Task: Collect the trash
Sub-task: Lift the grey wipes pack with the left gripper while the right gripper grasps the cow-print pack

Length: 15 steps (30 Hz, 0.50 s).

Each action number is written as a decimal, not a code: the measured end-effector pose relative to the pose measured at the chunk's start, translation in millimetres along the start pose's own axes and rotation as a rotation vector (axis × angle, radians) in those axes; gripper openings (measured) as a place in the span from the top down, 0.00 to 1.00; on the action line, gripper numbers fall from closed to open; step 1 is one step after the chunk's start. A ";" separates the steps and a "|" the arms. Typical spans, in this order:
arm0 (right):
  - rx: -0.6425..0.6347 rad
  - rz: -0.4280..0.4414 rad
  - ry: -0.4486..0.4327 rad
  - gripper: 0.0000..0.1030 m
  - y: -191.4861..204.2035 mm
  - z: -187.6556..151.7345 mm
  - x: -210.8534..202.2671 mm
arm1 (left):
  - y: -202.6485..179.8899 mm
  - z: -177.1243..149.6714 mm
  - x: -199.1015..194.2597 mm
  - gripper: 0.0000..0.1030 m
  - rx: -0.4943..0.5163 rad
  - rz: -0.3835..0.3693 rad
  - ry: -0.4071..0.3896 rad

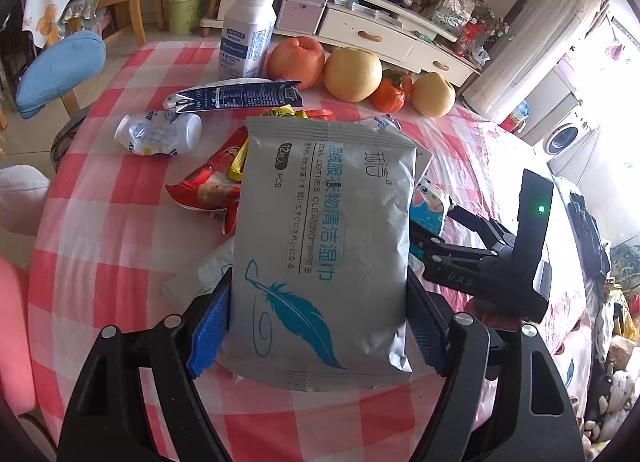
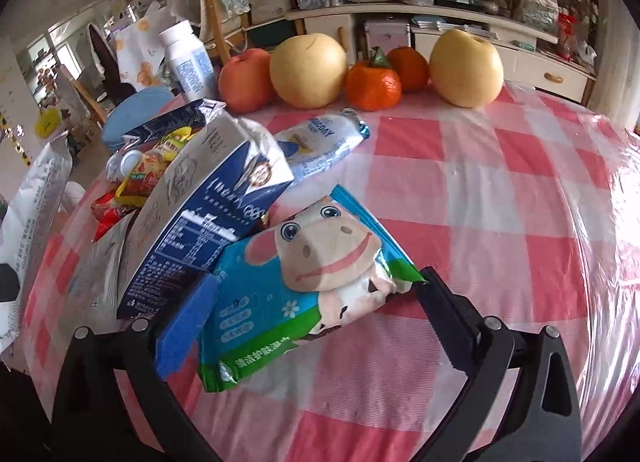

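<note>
My left gripper (image 1: 320, 326) is shut on a grey wet-wipes pack (image 1: 324, 246) with a blue feather print, held above the pink checked tablecloth (image 1: 100, 262). My right gripper (image 2: 316, 314) is shut on a blue-green cow-print wipes pack (image 2: 296, 286); it also shows in the left wrist view (image 1: 428, 209). Other trash lies in a pile: a flattened blue milk carton (image 2: 208, 213), a red snack wrapper (image 1: 208, 189), a crushed small white bottle (image 1: 160, 133), a white pouch (image 2: 320, 141) and a flattened dark blue carton (image 1: 240, 95).
At the table's far edge stand a white bottle (image 1: 248, 33), a red apple (image 1: 296, 61), two yellow pears (image 1: 352, 73), and two tangerines (image 1: 388, 93). A blue-cushioned chair (image 1: 60, 69) stands at the left. A white cabinet (image 1: 368, 33) is behind.
</note>
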State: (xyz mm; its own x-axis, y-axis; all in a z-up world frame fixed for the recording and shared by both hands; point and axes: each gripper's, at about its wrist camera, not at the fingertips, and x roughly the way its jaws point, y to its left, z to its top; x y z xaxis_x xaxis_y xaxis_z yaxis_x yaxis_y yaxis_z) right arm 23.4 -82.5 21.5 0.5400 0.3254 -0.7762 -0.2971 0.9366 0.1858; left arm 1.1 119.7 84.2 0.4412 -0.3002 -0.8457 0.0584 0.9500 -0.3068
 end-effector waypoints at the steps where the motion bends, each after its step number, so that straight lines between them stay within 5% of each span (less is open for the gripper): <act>1: -0.014 0.005 0.003 0.04 3.6 0.3 -0.9 | -0.9 -0.4 0.5 0.24 0.003 -0.001 0.002; 4: -0.024 -0.005 -0.019 0.18 8.2 2.5 -6.5 | -3.8 -1.9 2.1 0.24 0.013 -0.001 0.009; 6: 0.022 0.034 -0.033 0.37 2.9 4.6 -11.1 | -4.8 -2.9 1.6 0.24 0.018 0.004 0.008; 12: 0.128 0.086 -0.063 0.58 -7.9 6.3 -21.6 | -5.1 -5.1 -1.2 0.24 0.025 0.008 -0.005; 15: 0.134 0.075 -0.068 0.60 -2.8 4.5 -23.0 | -5.7 -6.5 -2.2 0.24 0.030 0.011 -0.006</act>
State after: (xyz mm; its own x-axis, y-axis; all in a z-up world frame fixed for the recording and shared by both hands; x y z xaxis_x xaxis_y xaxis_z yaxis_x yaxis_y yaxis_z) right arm 15.3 -92.0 41.6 0.5734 0.3987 -0.7157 -0.2337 0.9169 0.3235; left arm -6.0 114.4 84.9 0.4474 -0.2890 -0.8464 0.0799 0.9555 -0.2840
